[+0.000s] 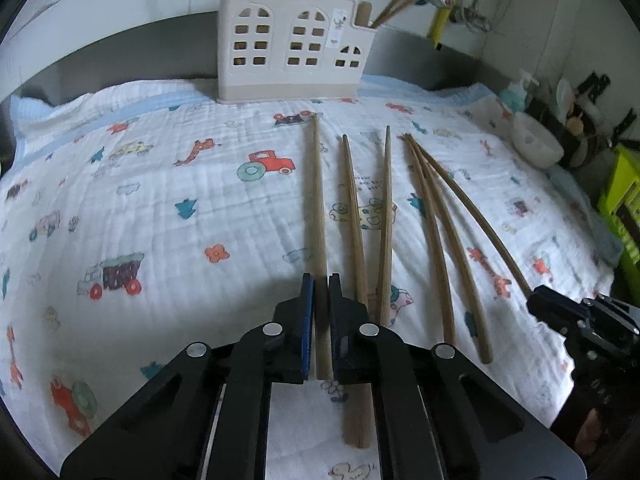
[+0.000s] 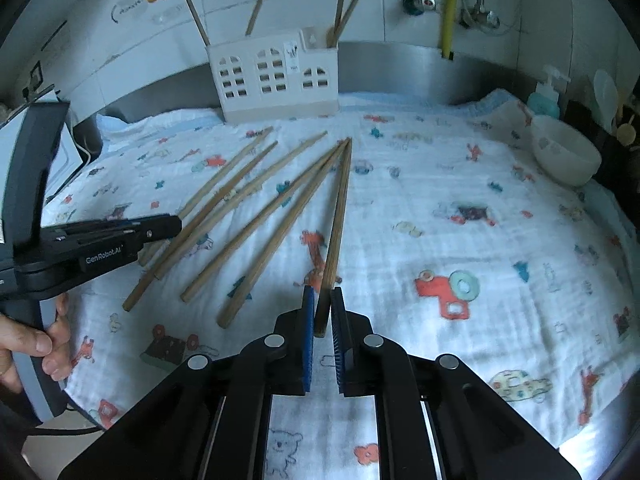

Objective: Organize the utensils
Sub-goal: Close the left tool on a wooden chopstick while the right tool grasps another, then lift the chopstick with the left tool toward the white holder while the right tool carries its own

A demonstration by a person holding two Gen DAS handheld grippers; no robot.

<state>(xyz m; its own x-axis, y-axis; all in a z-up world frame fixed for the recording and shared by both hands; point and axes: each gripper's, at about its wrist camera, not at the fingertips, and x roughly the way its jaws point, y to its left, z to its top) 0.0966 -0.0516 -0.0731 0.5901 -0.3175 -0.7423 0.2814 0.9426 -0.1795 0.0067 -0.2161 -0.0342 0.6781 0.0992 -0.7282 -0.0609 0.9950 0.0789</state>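
Chopsticks lie in a loose fan on a white printed cloth (image 1: 168, 208) with cartoon cars and tractors, six in all, thin ends pointing toward a white holder (image 1: 290, 46) with arched window cut-outs at the far edge. The left gripper (image 1: 321, 280) has its blue pads closed on the leftmost chopstick (image 1: 318, 200) near its thick end. The right gripper (image 2: 323, 294) is clamped on the rightmost chopstick (image 2: 340, 208), also near the thick end.

Only the right wrist view shows the person's hand (image 2: 36, 344) wrapped round the left gripper's handle, the fruit stickers on the wall tiles, and the full length of the sticks standing in the holder (image 2: 280, 80). The left wrist view alone shows green crates (image 1: 622, 200) at the far right. Both show a white bowl (image 2: 566, 156) and a pump bottle (image 2: 545, 94).

The side of the left gripper (image 2: 176, 226) reads "GenRobot.AI". A small label on the holder is too small to read.
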